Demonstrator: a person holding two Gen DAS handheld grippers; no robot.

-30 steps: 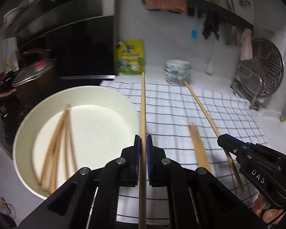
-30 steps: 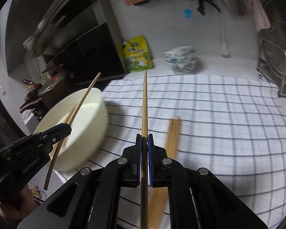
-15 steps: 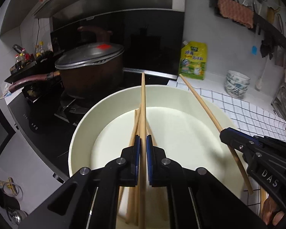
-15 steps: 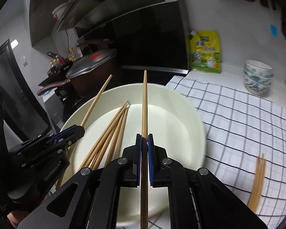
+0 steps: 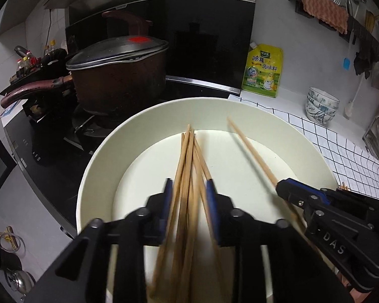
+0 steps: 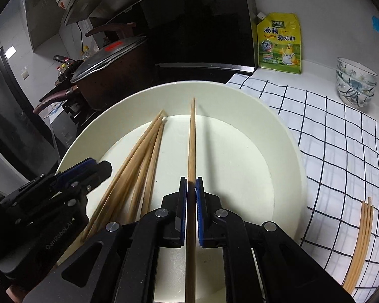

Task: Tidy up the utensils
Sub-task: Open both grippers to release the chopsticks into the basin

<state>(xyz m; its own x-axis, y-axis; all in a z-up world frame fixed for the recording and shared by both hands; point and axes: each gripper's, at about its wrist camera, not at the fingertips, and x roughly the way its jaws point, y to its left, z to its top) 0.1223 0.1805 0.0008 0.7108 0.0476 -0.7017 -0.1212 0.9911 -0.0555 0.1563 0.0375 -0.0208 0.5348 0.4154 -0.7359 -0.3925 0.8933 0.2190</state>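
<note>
A bowl (image 6: 285, 136) sits between the stove (image 5: 50, 149) on its left and a checked cloth (image 6: 341, 136) on its right. Chopsticks (image 6: 139, 166) lie in it. 3 more chopsticks (image 6: 361, 240) lie on the cloth. A pot (image 5: 118, 80) stands behind the bowl.

Pale wooden chopsticks (image 6: 139, 166) lie bundled inside the cream basin (image 6: 285, 136); one chopstick (image 6: 191, 151) slants above it; three more chopsticks (image 6: 361, 242) lie right of the basin.
</note>
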